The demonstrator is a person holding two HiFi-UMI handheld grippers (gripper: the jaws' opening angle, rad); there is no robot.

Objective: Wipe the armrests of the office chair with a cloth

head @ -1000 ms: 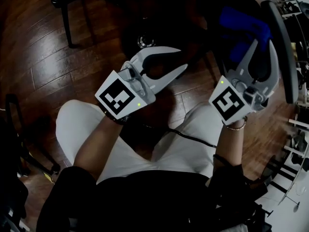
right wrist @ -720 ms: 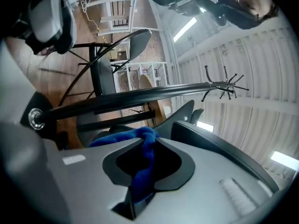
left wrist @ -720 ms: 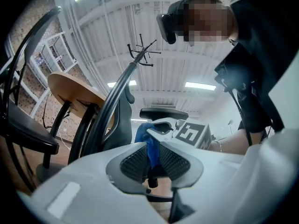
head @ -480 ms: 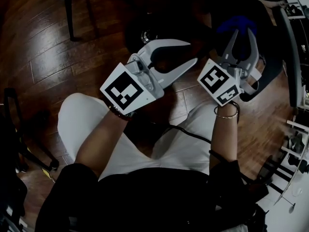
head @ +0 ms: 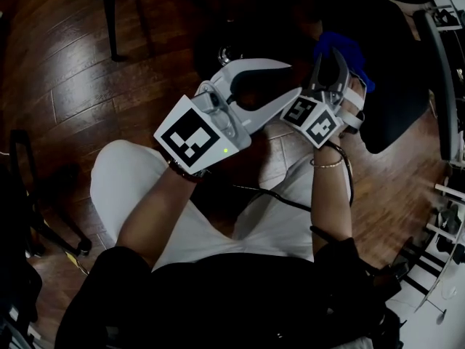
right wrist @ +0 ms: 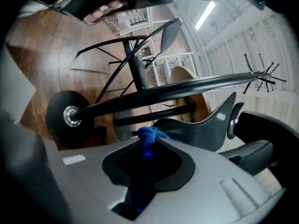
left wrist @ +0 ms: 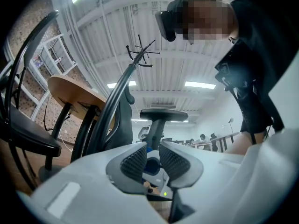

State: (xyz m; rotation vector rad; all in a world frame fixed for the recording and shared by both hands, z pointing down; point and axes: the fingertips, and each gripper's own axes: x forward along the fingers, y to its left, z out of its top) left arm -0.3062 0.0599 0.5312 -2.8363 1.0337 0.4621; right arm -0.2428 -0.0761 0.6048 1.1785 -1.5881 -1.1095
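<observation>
The right gripper (head: 328, 58) drops down and in beside the left gripper (head: 289, 80), jaws clamped on the blue cloth (head: 350, 55), now low beside the chair (head: 396, 93); left jaws stand apart, empty, and it looks like she's lining up under an armrest (left wrist: 163, 115)

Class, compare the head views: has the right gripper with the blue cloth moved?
Yes. The right gripper, shut on the blue cloth, has shifted left, away from the grey curved bar at the picture's right, towards the left gripper.
</observation>
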